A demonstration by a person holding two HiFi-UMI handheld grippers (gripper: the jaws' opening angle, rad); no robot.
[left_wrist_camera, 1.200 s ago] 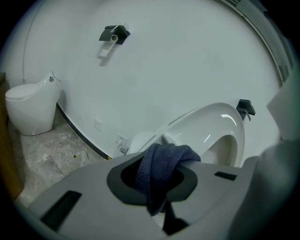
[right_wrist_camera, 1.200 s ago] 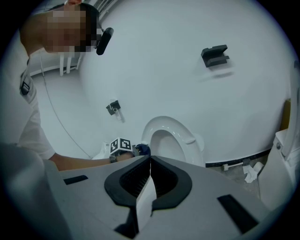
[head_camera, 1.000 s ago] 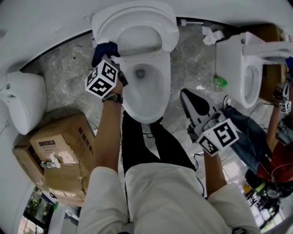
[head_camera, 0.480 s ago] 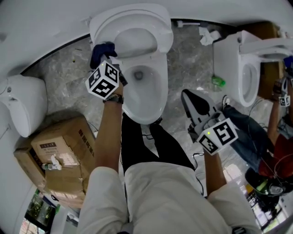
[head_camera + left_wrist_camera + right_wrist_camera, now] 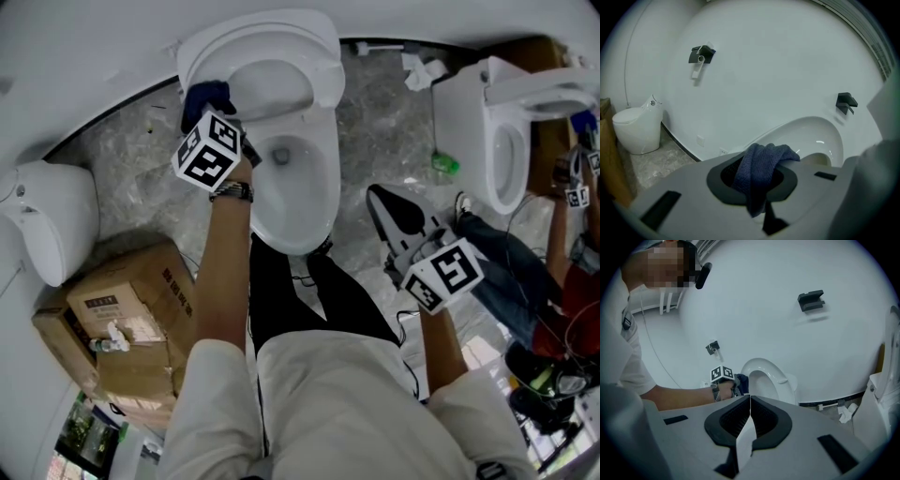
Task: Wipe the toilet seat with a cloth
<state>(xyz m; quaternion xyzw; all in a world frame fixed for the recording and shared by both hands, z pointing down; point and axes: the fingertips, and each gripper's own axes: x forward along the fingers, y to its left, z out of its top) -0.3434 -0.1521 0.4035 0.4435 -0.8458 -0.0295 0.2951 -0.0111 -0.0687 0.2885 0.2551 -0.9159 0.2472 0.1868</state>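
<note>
The head view looks steeply down from above the person onto the toilet (image 5: 309,216) and floor (image 5: 122,155). The left gripper view faces its raised seat (image 5: 820,136) from close by. The right gripper view sees the same toilet from farther back.

Three toilets (image 5: 314,211) (image 5: 42,220) (image 5: 469,131) (all white), one cloth (image 5: 204,97), two hand-held grippers (image 5: 221,118) (image 5: 377,194)

The cloth (image 5: 202,95), in the left gripper (image 5: 217,112), sits at the left edge of the raised toilet seat (image 5: 281,42) behind the bowl (image 5: 295,183), with boxes (image 5: 122,309) and a 2nd toilet (image 5: 47,225) to the left, a 3rd toilet (image 5: 473,131) to the right, and the right gripper (image 5: 375,195) between bowl and 3rd toilet.
</note>
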